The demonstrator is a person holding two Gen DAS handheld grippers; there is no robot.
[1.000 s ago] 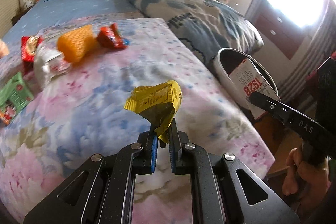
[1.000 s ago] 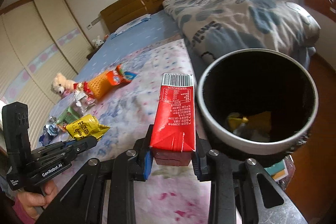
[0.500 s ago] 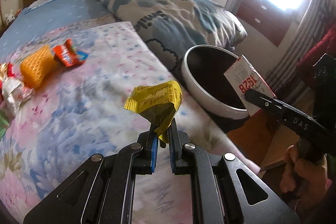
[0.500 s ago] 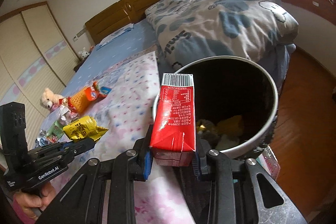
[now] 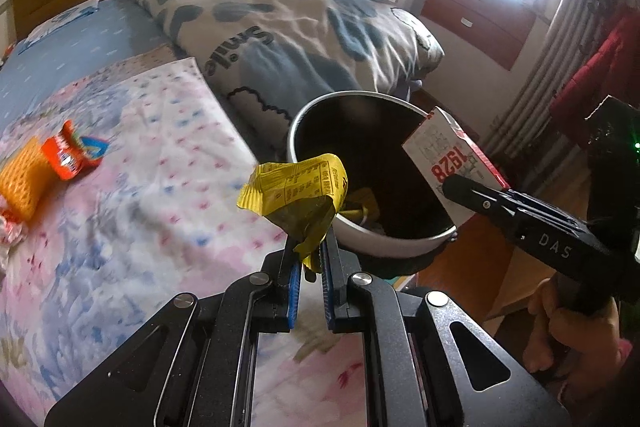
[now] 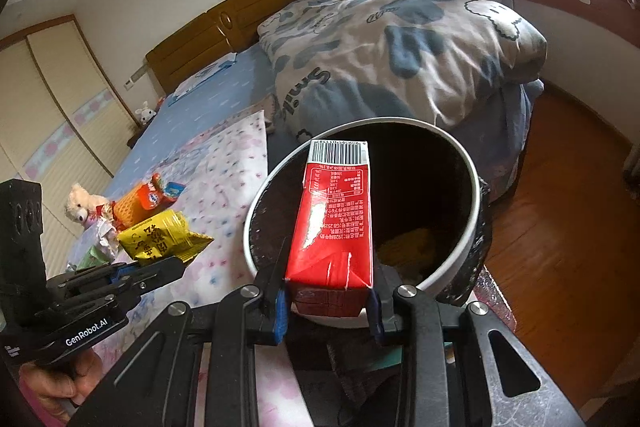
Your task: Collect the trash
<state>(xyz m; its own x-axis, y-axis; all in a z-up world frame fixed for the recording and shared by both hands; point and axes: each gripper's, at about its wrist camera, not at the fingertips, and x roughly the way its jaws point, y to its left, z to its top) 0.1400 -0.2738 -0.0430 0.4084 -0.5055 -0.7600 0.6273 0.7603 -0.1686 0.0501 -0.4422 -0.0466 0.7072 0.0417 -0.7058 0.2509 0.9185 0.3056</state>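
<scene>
My left gripper is shut on a crumpled yellow wrapper, held at the near-left rim of the round trash bin. It also shows in the right wrist view with the wrapper. My right gripper is shut on a red carton, held over the bin's near rim. The carton shows at the bin's right side in the left wrist view. Yellow trash lies inside the bin.
More wrappers lie on the floral bedspread: an orange pack and a red pack. A teddy bear sits at the bed's far side. A blue-patterned quilt lies behind the bin. Wooden floor is to the right.
Both grippers have moved towards the bin with their loads. The bin now looks larger and nearer, and the carton hangs over its opening.
</scene>
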